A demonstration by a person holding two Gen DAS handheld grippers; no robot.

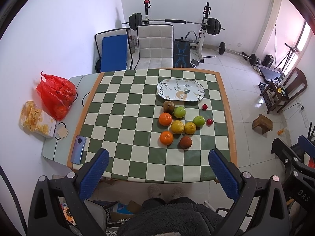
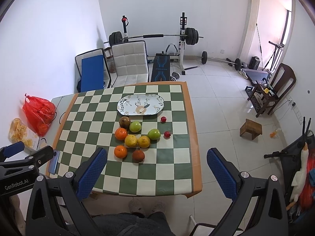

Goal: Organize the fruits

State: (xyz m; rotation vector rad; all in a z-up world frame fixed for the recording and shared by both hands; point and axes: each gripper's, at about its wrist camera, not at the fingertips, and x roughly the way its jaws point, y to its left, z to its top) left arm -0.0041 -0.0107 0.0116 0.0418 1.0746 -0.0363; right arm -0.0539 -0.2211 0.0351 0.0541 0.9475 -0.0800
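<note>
Fruit [image 1: 178, 126] is clustered on the checkered tablecloth [image 1: 126, 106], just in front of an oval floral plate [image 1: 180, 89] that holds nothing; the kinds of the two brown pieces are hard to make out. The left gripper [image 1: 158, 175] and right gripper [image 2: 157, 174] are held above the near table edge, jaws spread wide, nothing between them. A phone [image 1: 78, 149] lies at the left cloth edge. Bare cloth is seen left of the fruit.
</note>
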